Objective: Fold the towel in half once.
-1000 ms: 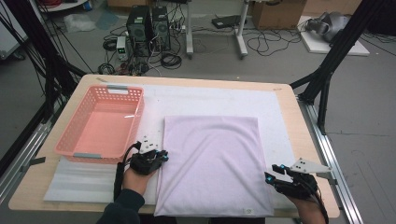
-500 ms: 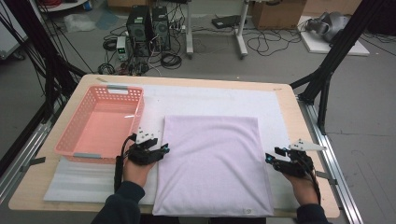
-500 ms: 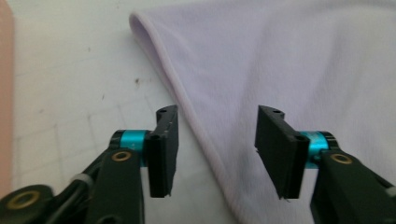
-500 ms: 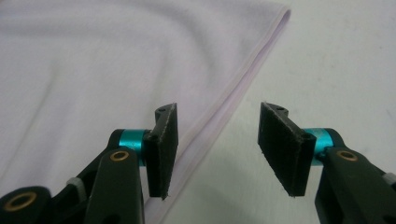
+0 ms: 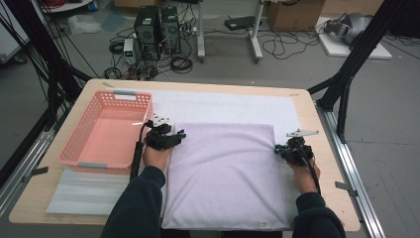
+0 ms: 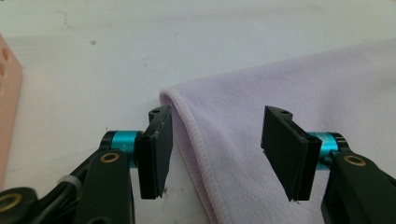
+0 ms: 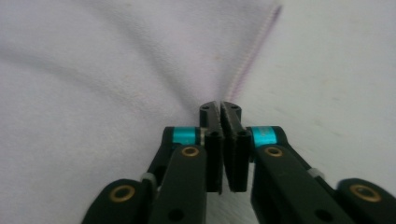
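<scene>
A lilac towel (image 5: 223, 173) lies flat on the white mat (image 5: 223, 106). My left gripper (image 5: 176, 135) is at the towel's far left corner. In the left gripper view it (image 6: 217, 149) stands open, its jaws having just opened wider, astride the towel's hemmed edge (image 6: 187, 116) without pressing it. My right gripper (image 5: 278, 148) is at the towel's right edge near the far corner. In the right gripper view its jaws (image 7: 220, 108) have just closed and pinch the towel (image 7: 93, 70) at its hem, with creases running into the tips.
A pink plastic basket (image 5: 79, 153) stands to the left of the towel, close to my left hand. Bare mat stretches beyond the towel. The wooden table's edge (image 5: 332, 148) lies just right of my right hand.
Both hands have slid away from the person along the towel's side edges, up to its far corners. The right gripper's jaws have come together on the hem.
</scene>
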### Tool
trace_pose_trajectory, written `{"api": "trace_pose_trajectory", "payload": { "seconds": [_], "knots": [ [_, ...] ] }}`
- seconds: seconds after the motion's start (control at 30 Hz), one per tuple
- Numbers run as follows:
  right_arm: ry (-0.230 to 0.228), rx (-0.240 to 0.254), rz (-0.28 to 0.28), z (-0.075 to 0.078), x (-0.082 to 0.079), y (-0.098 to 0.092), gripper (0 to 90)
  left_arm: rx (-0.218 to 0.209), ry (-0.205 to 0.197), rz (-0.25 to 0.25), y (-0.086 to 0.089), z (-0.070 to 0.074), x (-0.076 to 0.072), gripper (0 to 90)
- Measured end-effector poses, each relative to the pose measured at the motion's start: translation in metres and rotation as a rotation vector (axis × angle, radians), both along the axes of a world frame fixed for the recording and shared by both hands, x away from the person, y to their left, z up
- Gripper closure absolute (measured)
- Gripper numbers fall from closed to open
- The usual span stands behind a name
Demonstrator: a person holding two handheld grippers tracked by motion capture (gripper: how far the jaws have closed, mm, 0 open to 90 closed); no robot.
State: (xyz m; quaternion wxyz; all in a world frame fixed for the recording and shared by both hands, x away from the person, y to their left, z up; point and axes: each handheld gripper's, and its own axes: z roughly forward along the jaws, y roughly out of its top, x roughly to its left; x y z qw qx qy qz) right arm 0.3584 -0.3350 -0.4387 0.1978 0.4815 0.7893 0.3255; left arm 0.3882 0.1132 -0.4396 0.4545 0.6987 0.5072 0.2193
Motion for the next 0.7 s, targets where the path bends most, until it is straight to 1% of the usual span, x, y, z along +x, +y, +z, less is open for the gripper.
{"api": "trace_pose_trajectory", "payload": {
  "seconds": [0.03, 0.07, 0.1, 0.13, 0.17, 0.2, 0.23, 0.27, 0.33, 0.37, 0.4, 0.43, 0.47, 0.5, 0.53, 0.57, 0.6, 0.63, 0.7],
  "knots": [
    [-0.004, -0.033, -0.02, 0.001, -0.002, 0.0, 87.8, -0.001, 0.008, 0.01, 0.001, -0.002, 0.002, 42.8],
    [-0.001, -0.042, -0.022, 0.0, -0.002, -0.002, 86.8, 0.002, 0.018, 0.019, 0.002, -0.004, 0.004, 42.2],
    [0.0, -0.028, -0.033, 0.0, -0.002, -0.003, 80.0, -0.004, 0.035, 0.019, 0.003, -0.007, 0.005, 41.4],
    [-0.008, -0.031, -0.047, 0.0, -0.002, -0.003, 71.1, -0.01, 0.045, 0.02, 0.003, -0.01, 0.007, 41.3],
    [-0.02, -0.011, -0.051, 0.0, -0.001, -0.004, 65.4, -0.013, 0.056, 0.022, 0.003, -0.012, 0.009, 41.3],
    [-0.026, 0.034, -0.04, 0.0, 0.001, -0.007, 61.1, -0.023, 0.07, 0.032, 0.003, -0.012, 0.01, 41.8],
    [-0.028, 0.069, -0.042, 0.0, 0.003, -0.009, 56.6, -0.031, 0.081, 0.032, 0.005, -0.012, 0.013, 42.4],
    [-0.029, 0.085, -0.049, 0.0, 0.007, -0.01, 51.7, -0.037, 0.08, 0.034, 0.005, -0.012, 0.015, 42.3],
    [-0.008, 0.11, -0.059, -0.002, 0.016, -0.01, 48.1, -0.022, 0.093, 0.016, 0.002, -0.012, 0.02, 42.9],
    [0.004, 0.104, -0.059, -0.002, 0.021, -0.008, 47.5, -0.003, 0.122, 0.004, -0.001, -0.013, 0.023, 44.0],
    [0.007, 0.097, -0.054, -0.003, 0.025, -0.005, 47.1, 0.013, 0.114, 0.004, -0.003, -0.013, 0.024, 44.4],
    [0.009, 0.098, -0.045, -0.004, 0.029, -0.002, 47.0, 0.017, 0.115, 0.014, -0.003, -0.013, 0.024, 46.1],
    [0.017, 0.085, -0.027, -0.006, 0.034, 0.002, 47.4, 0.019, 0.116, 0.019, -0.002, -0.013, 0.024, 49.1],
    [0.01, 0.065, -0.019, -0.006, 0.036, 0.005, 49.3, 0.036, 0.112, 0.029, -0.003, -0.013, 0.024, 53.7],
    [-0.001, 0.05, -0.011, -0.006, 0.037, 0.008, 54.9, 0.071, 0.103, 0.029, -0.003, -0.013, 0.023, 63.0],
    [0.004, 0.053, -0.013, -0.006, 0.038, 0.011, 62.8, 0.039, 0.103, -0.03, -0.002, -0.013, 0.024, 78.8],
    [0.004, 0.06, 0.001, -0.006, 0.038, 0.012, 77.0, 0.052, 0.103, -0.028, -0.003, -0.013, 0.024, 85.5],
    [0.014, 0.086, 0.021, -0.006, 0.038, 0.014, 82.5, 0.038, 0.117, -0.032, -0.002, -0.012, 0.026, 86.1],
    [0.023, 0.07, 0.018, -0.004, 0.039, 0.016, 84.8, -0.003, 0.14, -0.011, 0.001, -0.011, 0.031, 86.6]
  ]
}}
